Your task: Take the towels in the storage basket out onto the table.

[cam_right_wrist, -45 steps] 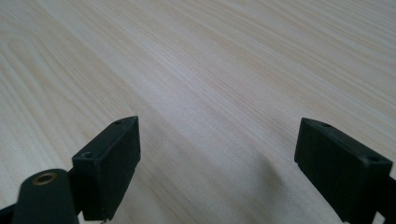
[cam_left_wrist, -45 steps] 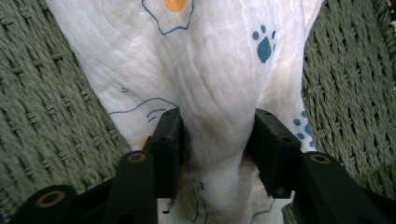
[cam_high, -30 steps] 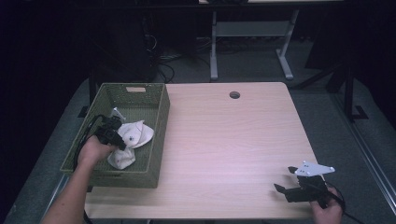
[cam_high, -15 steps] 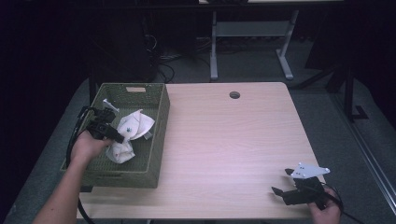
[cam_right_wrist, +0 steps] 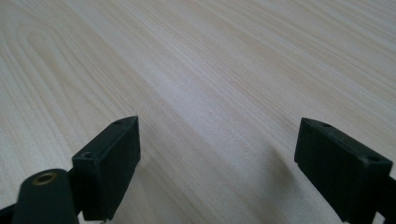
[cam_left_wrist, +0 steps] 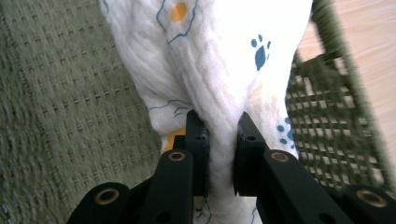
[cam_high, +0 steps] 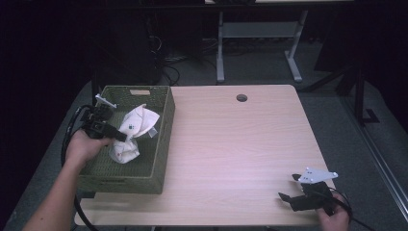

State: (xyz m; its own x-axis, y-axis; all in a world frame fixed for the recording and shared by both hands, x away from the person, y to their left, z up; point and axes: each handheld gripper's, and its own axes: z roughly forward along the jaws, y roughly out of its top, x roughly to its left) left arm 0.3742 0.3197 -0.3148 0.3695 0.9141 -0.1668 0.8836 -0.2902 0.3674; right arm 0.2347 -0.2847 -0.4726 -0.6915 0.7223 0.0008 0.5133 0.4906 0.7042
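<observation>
So the light wood surface (cam_high: 231,144) takes up most of the shot, with a round cable hole (cam_high: 241,97) near its far edge. On its left side sits a green woven basket (cam_high: 161,139), pretty deep. Inside the basket there's a white cloth (cam_high: 137,125) with little blue paw prints and orange spots, bunched up and pulled partly up off the basket floor. The left claw (cam_left_wrist: 219,140) is clamped tight on a twisted fold of that cloth, pads squeezing it from both sides. Way over at the near right corner, the right claw (cam_right_wrist: 217,158) sits spread wide just over bare wood, gripping nothing.
</observation>
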